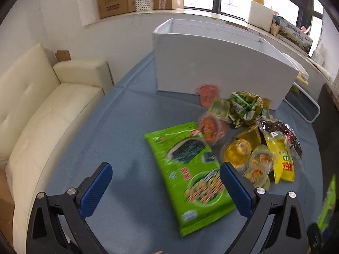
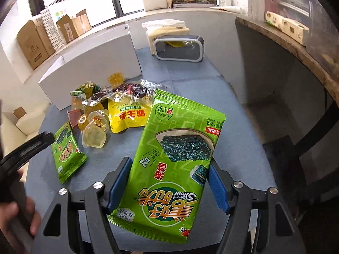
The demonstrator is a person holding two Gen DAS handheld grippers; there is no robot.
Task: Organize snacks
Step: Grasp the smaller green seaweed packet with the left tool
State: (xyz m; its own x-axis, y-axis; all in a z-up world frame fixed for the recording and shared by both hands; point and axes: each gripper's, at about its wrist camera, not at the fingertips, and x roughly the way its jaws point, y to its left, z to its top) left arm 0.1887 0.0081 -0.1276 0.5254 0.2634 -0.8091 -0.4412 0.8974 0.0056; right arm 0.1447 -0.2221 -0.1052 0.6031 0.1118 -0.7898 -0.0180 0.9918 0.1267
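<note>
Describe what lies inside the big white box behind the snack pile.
Only the white box's outer wall and top rim show; its inside is hidden in both views. Jelly cups and packets lie on the blue cloth before it.

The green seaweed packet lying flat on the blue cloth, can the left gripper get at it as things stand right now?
Probably yes. The left gripper is open with nothing in it, and the flat seaweed packet lies just ahead, partly behind its right finger. Nothing covers the packet; only the red jelly cup touches its far corner.

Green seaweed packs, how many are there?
2. One seaweed pack sits between the right gripper's fingers; the other seaweed pack lies on the blue tablecloth.
</note>
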